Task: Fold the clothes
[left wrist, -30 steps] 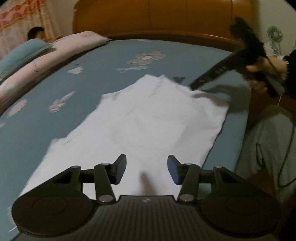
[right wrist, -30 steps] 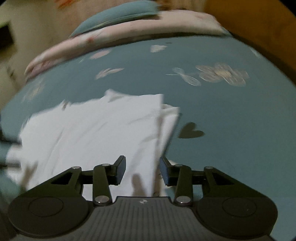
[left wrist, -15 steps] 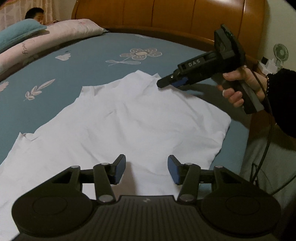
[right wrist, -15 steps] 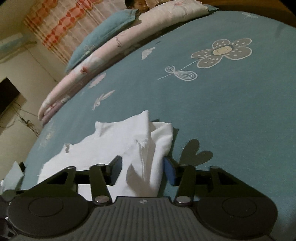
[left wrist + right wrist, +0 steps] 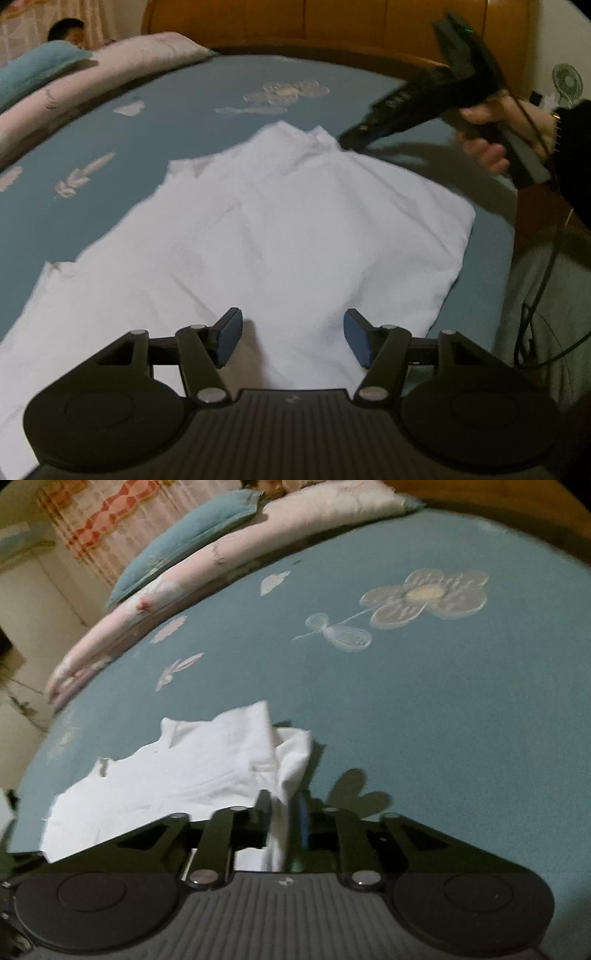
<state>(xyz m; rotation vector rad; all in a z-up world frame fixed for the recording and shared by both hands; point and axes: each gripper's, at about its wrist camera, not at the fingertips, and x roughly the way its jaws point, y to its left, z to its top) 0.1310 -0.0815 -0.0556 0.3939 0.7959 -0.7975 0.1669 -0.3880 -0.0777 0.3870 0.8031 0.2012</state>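
A white garment (image 5: 295, 229) lies spread flat on the blue bed sheet (image 5: 184, 122). My left gripper (image 5: 291, 332) hovers over the garment's near part, its jaws opening and nothing pinched between them. In the left wrist view my right gripper (image 5: 345, 142), held by a hand (image 5: 491, 147), reaches down to the garment's far corner. In the right wrist view that gripper (image 5: 282, 805) has a bunched fold of the white garment (image 5: 192, 771) pinched between its narrow jaws, which are easing open slightly. The corner is lifted and crumpled there.
A rolled pink quilt (image 5: 221, 561) and a blue pillow (image 5: 192, 528) lie along the bed's far side, with a person (image 5: 68, 33) behind them. A wooden headboard (image 5: 332, 22) lies ahead. At the right edge are grey-trousered legs (image 5: 546, 295) and a small fan (image 5: 567, 79).
The right gripper came down onto the garment's far corner and closed on a fold of it, bunching the cloth. The left gripper's jaws spread wider over the garment.
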